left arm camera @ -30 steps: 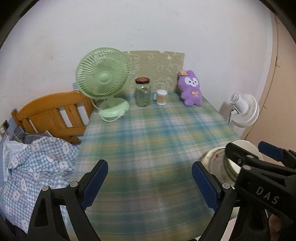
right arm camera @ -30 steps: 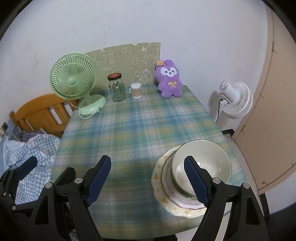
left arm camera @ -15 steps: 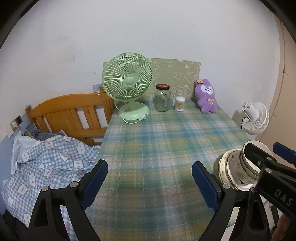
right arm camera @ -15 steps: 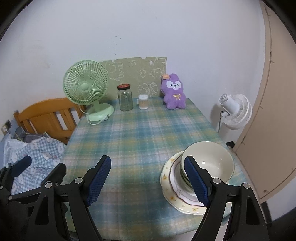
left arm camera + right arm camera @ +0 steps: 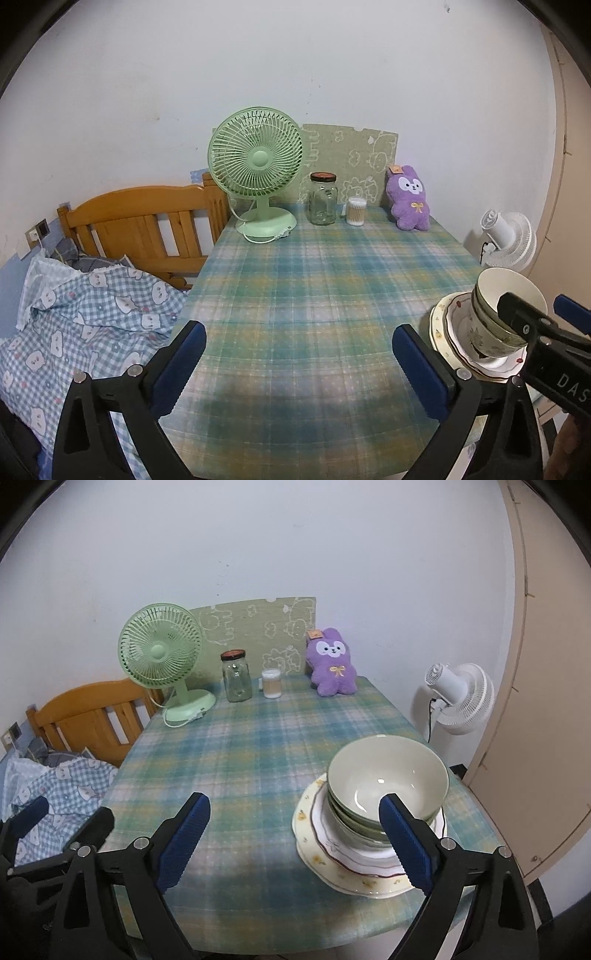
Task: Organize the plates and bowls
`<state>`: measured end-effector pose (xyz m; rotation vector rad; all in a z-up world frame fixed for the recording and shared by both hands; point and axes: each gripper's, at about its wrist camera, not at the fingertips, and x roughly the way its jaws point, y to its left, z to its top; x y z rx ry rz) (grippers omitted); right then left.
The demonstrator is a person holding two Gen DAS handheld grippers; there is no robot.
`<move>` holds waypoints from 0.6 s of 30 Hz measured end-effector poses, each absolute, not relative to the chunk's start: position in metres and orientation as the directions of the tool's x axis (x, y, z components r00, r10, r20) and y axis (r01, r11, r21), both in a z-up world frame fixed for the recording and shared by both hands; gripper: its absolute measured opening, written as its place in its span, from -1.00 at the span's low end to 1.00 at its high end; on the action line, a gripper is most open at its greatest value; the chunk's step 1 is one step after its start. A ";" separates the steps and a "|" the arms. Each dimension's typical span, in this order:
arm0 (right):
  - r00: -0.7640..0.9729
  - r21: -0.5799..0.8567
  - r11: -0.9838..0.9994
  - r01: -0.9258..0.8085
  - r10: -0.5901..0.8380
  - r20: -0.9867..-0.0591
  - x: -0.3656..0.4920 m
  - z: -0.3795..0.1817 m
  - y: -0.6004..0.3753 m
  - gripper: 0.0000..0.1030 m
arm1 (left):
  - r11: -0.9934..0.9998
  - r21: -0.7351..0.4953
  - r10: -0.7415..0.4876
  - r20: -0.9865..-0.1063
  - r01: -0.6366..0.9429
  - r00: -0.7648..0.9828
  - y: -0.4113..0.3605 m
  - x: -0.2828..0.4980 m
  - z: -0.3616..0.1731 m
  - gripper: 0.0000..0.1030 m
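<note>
A stack of green bowls (image 5: 388, 786) sits on stacked floral plates (image 5: 332, 853) at the table's near right corner. The stack also shows in the left wrist view (image 5: 491, 317), partly hidden by the right gripper's body. My right gripper (image 5: 295, 843) is open and empty above the table's front edge, its right finger in front of the stack. My left gripper (image 5: 301, 363) is open and empty above the plaid tablecloth, left of the stack.
At the table's back stand a green fan (image 5: 256, 166), a glass jar (image 5: 323, 199), a cotton-swab tub (image 5: 356, 211) and a purple plush rabbit (image 5: 408, 197). A wooden bed frame (image 5: 147, 225) with checked bedding lies left. A white fan (image 5: 458, 698) stands right.
Both grippers have pulled back and risen, so the table looks farther away. The left view has swung left. The bowls and plates have not moved.
</note>
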<state>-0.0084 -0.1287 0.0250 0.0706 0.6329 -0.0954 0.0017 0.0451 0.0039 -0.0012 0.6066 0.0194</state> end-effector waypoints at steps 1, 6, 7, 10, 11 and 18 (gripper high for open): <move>0.802 0.037 0.993 0.114 -0.070 -0.593 -0.009 0.023 -0.130 0.84 | 1.000 0.004 0.019 -0.567 -0.020 0.823 0.045 0.001 0.003 0.99; 0.815 0.023 0.991 0.130 -0.094 -0.572 -0.015 0.012 -0.134 0.85 | 1.000 -0.005 0.018 -0.539 -0.025 0.842 0.047 -0.003 -0.004 0.99; 0.817 0.023 0.992 0.126 -0.090 -0.570 -0.016 0.009 -0.135 0.86 | 1.000 -0.007 0.016 -0.536 -0.024 0.844 0.048 -0.004 -0.006 0.99; 0.821 0.029 0.992 0.119 -0.082 -0.564 -0.018 0.003 -0.135 0.86 | 1.000 -0.006 0.019 -0.528 -0.025 0.849 0.048 -0.007 -0.009 0.99; 0.823 0.032 0.993 0.117 -0.079 -0.562 -0.018 0.001 -0.135 0.86 | 1.000 -0.003 0.022 -0.525 -0.027 0.851 0.048 -0.008 -0.010 0.99; 0.827 0.033 0.994 0.101 -0.065 -0.558 -0.018 -0.003 -0.131 0.86 | 1.000 0.004 0.024 -0.510 -0.026 0.860 0.047 -0.012 -0.011 0.99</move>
